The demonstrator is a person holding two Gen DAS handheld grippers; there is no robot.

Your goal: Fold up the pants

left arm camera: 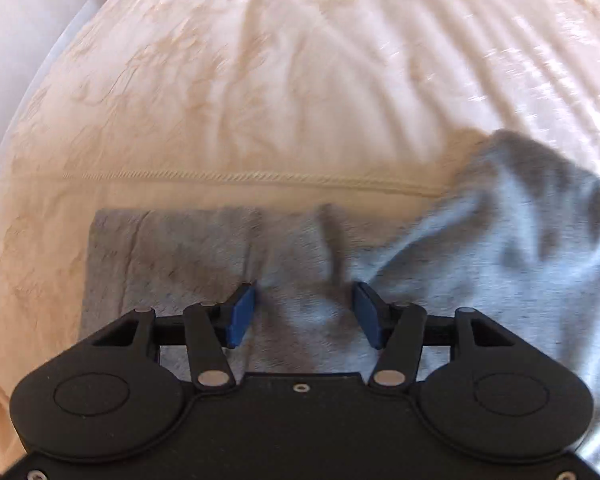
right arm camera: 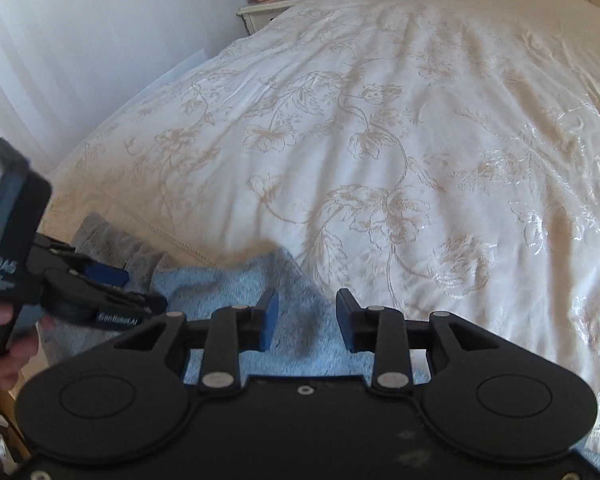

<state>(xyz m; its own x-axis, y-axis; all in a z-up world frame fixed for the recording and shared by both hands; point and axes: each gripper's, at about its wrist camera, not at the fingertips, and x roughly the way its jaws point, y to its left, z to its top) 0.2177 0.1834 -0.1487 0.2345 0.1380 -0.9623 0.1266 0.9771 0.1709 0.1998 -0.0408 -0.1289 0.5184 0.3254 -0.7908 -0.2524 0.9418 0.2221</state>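
Pants (left arm camera: 188, 256), grey and soft, lie on the near edge of the bed (right arm camera: 380, 120), directly under and ahead of both your tools. Seen from the left wrist, part of the garment lies flat ahead of and to the left of the jaws, its edge square to the bedspread seam, while a bunched, raised mass sits to the right. That heap appears not yet laid flat.

Your left gripper (left arm camera: 304, 314) has its jaws spread, with cloth passing between the blue pads (left arm camera: 242, 312) but not clamped; nothing is pinched. Your right gripper (right arm camera: 307, 320) likewise stands with jaws spread over the fabric, gripping nothing. In the right wrist view your left tool sits close beside it, to the left of its jaws, both low over the same end of the garment.

Judgement: both tools are positioned side by side to take one edge together, so the fold can carry evenly. The picture from the left wrist is blurred, so exact contact with the cloth cannot be confirmed. A nightstand (right arm camera: 260, 14) stands far ahead, well clear.
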